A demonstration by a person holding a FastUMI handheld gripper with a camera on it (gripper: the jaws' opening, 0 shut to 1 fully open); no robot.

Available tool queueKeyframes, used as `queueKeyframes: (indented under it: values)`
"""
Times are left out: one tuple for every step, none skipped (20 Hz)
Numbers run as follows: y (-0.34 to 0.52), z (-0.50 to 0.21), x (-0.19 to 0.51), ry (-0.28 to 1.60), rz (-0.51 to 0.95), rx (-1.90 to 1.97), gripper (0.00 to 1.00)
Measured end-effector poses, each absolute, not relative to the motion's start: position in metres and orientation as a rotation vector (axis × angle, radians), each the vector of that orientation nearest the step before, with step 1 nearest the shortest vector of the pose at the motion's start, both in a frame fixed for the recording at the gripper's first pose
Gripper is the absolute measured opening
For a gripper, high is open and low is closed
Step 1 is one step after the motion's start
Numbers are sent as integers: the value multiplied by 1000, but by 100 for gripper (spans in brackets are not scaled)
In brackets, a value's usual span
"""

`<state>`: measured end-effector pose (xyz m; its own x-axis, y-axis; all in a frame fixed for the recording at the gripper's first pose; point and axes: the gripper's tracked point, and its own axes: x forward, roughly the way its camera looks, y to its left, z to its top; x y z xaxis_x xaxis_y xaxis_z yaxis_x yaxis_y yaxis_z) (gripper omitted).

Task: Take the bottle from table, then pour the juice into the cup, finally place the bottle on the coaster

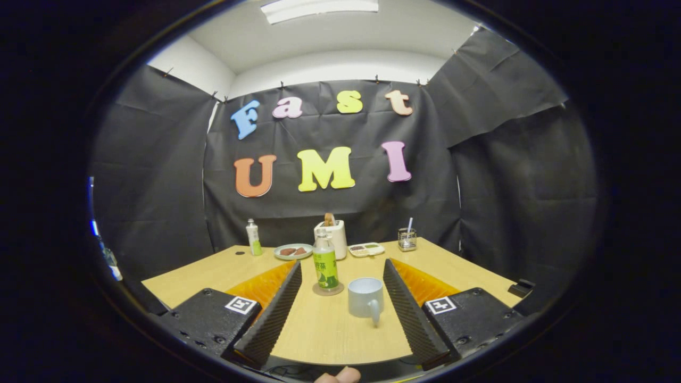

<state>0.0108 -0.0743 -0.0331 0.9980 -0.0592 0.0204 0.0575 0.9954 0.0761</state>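
— What does the gripper (pixel 342 264) look like from your seat?

— I see two long fingers (pixel 274 314) with ribbed, sawtooth inner faces, standing wide apart with nothing pressed between them. Behind each sits an orange ridged panel (pixel 264 283).

— And the base?

— Two black, matte blocks (pixel 208 318) with rounded corners, each with a small square black-and-white marker tag (pixel 242 305) on top. I can make out recessed screws along their lower edges.

— Any of the person?

— Just a fingertip (pixel 338 376) below the fingers.
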Motion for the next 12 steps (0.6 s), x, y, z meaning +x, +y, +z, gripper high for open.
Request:
queueKeyframes:
  values:
    - [-75, -33, 11, -23, -60, 75, 100]
    - [-75, -34, 11, -22, -61, 76, 100]
    - [-76, -33, 11, -24, -59, 76, 100]
    - [-76, -32, 11, -27, -61, 78, 100]
    - [-77, -32, 11, -30, -61, 81, 100]
    - [-77, -32, 11, -32, -60, 85, 100]
    - [-78, -33, 11, -33, -59, 91, 100]
    - [-77, -33, 12, -32, -56, 96, 100]
    - [-77, -34, 12, -31, -53, 101, 100]
    - [-78, -34, 11, -32, -52, 104, 100]
    - [-78, -33, 11, -35, -51, 105, 100]
    - [-77, -32, 10, -39, -50, 107, 100]
